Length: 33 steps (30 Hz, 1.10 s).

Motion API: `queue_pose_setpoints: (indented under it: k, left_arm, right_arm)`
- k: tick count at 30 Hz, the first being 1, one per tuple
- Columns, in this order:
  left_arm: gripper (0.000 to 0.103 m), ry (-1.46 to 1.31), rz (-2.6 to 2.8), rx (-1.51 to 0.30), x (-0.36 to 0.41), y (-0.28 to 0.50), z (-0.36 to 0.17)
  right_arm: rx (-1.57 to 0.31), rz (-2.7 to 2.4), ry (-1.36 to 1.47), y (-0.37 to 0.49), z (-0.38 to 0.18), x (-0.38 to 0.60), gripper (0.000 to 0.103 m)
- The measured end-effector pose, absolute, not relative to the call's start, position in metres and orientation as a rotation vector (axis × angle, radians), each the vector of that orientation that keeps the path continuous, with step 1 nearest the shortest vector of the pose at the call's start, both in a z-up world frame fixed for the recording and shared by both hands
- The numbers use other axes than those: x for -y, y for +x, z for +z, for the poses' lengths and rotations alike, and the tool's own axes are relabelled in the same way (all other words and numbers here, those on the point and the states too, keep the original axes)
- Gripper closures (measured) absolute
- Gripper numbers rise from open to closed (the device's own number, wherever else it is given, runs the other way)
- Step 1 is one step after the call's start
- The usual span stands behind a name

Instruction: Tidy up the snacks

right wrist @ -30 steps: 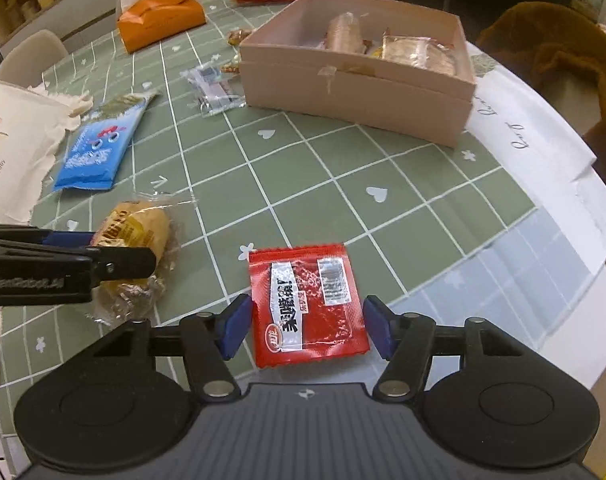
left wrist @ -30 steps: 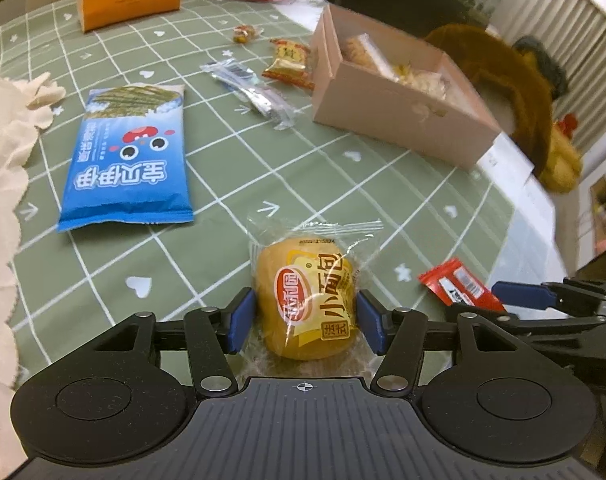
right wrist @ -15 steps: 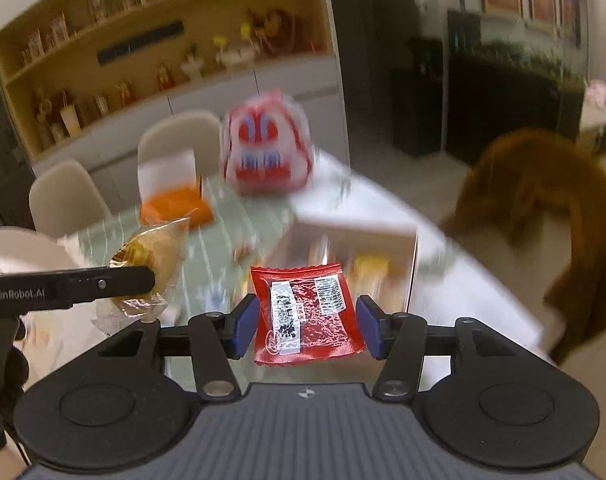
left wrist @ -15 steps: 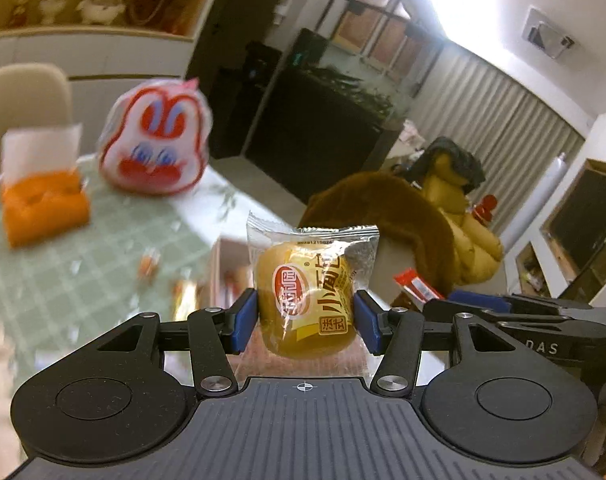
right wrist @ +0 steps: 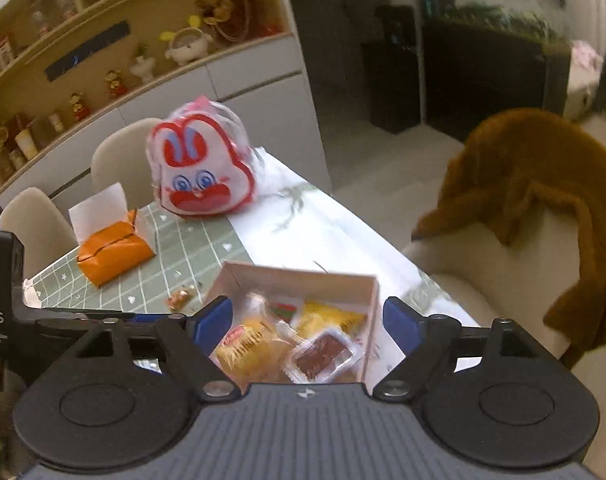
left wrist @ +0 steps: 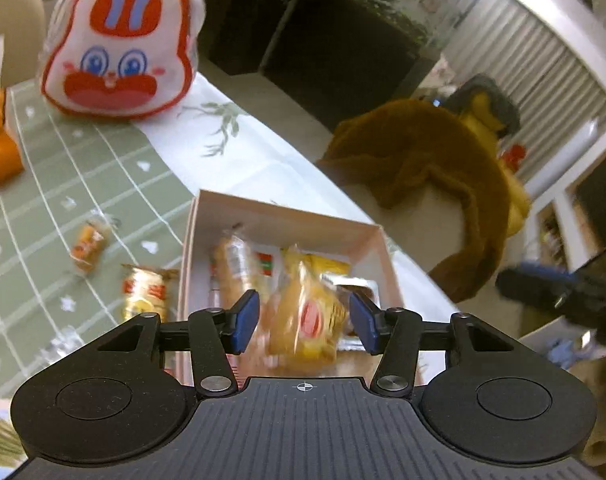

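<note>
A pink box [left wrist: 287, 220] stands on the green checked tablecloth and holds several wrapped snacks. My left gripper [left wrist: 305, 320] is above the box with its jaws apart. The yellow bread bun [left wrist: 307, 324] is blurred between and below them, not touching the pads. My right gripper [right wrist: 309, 320] is wide open and empty above the same pink box [right wrist: 299, 276]. In the right wrist view the bun [right wrist: 251, 348] and a clear pack with a dark red snack [right wrist: 323, 356] lie inside the box. The red sachet is not visible.
A small orange candy [left wrist: 87, 242] and a yellow-red snack packet [left wrist: 147, 294] lie left of the box. A rabbit-face bag [left wrist: 119, 48] and an orange tissue box [right wrist: 113, 250] stand at the far side. A chair with a brown fur coat [right wrist: 535, 208] is to the right.
Both grippers moved over the pink box and opened. The left let go of the bread bun. The right let go of the red sachet, which is gone from between its fingers.
</note>
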<state>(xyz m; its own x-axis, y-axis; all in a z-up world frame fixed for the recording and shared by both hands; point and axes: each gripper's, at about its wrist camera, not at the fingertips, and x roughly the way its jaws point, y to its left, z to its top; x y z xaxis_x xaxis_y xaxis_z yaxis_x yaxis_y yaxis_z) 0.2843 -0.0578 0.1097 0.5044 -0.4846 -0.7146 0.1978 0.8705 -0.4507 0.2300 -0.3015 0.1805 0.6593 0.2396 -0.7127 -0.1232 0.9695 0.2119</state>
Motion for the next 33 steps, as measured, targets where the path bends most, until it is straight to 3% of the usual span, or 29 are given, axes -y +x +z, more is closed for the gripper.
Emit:
queue_pose_setpoints:
  k: [9, 14, 19, 22, 26, 30, 33]
  left_arm:
    - [0.048, -0.376, -0.169, -0.866, -0.025, 0.211, 0.106]
    - [0.048, -0.440, -0.036, -0.918, -0.069, 0.157, 0.080]
    - [0.048, -0.453, 0.003, -0.935, -0.086, 0.115, 0.062]
    - [0.048, -0.428, -0.003, -0.949, -0.087, 0.094, 0.059]
    - [0.048, -0.395, 0.009, -0.960, -0.096, 0.080, 0.058]
    - [0.048, -0.409, -0.013, -0.956, -0.110, 0.089, 0.052]
    - [0.048, -0.427, -0.024, -0.953, -0.116, 0.102, 0.042]
  right_arm:
    - [-0.855, 0.184, 0.100, 0.239, 0.187, 0.274, 0.020]
    - [-0.937, 0.317, 0.099, 0.272, 0.195, 0.190, 0.020]
    - [-1.094, 0.374, 0.089, 0.318, 0.147, 0.094, 0.021]
    - [-1.091, 0.300, -0.006, 0.336, 0.117, 0.054, 0.035]
    - [-1.128, 0.255, -0.003, 0.366, 0.080, 0.022, 0.047]
    - [-1.141, 0.221, -0.101, 0.379, 0.047, 0.001, 0.050]
    - [-1.141, 0.235, -0.123, 0.376, 0.042, 0.003, 0.066]
